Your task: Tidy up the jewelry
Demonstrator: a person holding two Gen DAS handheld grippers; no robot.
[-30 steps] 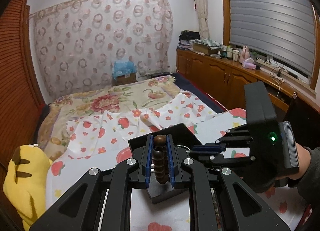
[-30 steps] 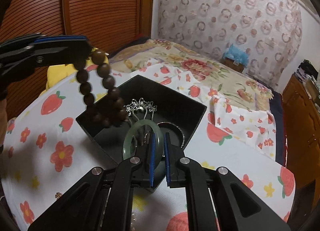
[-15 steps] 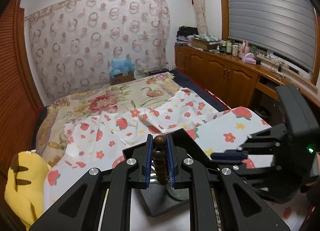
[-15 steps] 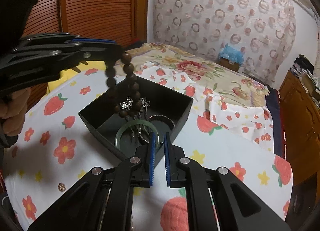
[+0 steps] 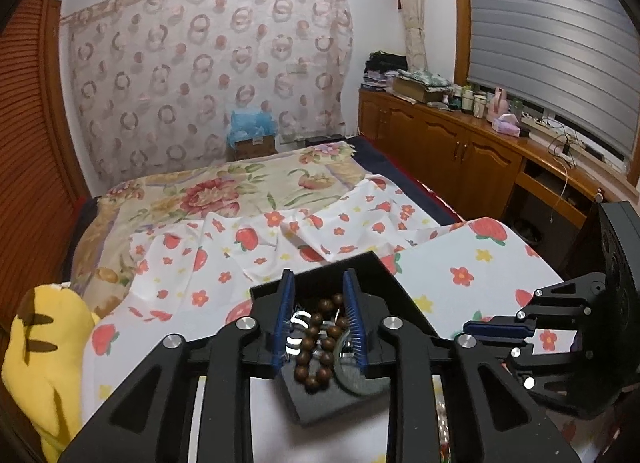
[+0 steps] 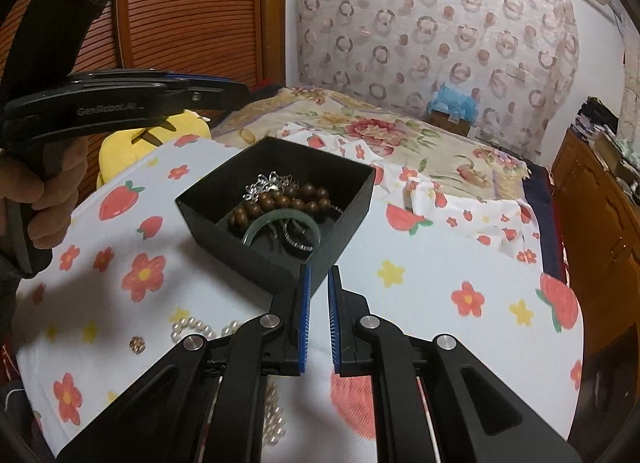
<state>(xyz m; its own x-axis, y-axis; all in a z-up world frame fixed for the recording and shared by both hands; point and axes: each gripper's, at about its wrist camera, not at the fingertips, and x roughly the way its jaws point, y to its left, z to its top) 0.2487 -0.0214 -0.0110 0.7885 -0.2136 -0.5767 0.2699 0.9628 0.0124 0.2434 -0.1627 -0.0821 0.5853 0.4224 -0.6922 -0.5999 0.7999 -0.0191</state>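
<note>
A black open box [image 6: 224, 219] stands on the strawberry-print cloth. In it lie a brown bead bracelet [image 6: 280, 203], a green jade bangle [image 6: 280, 223], a silver hair ornament [image 6: 268, 183] and a metal ring [image 6: 298, 243]. My left gripper [image 5: 318, 283] is open and empty above the box, with the beads [image 5: 316, 343] lying below between its fingers. It also shows in the right wrist view [image 6: 236, 89], at the upper left above the box. My right gripper [image 6: 317, 275] is empty, its jaws nearly closed, just in front of the box's near corner.
A pearl strand [image 6: 200, 329] and a small round brooch [image 6: 137, 343] lie on the cloth left of my right gripper. A yellow plush toy [image 5: 44, 343] sits at the table's left edge. A bed lies beyond, with wooden cabinets [image 5: 460, 151] to the right.
My left gripper opened and the brown bead bracelet dropped into the box. My right gripper pulled back from the box, leaving the jade bangle inside.
</note>
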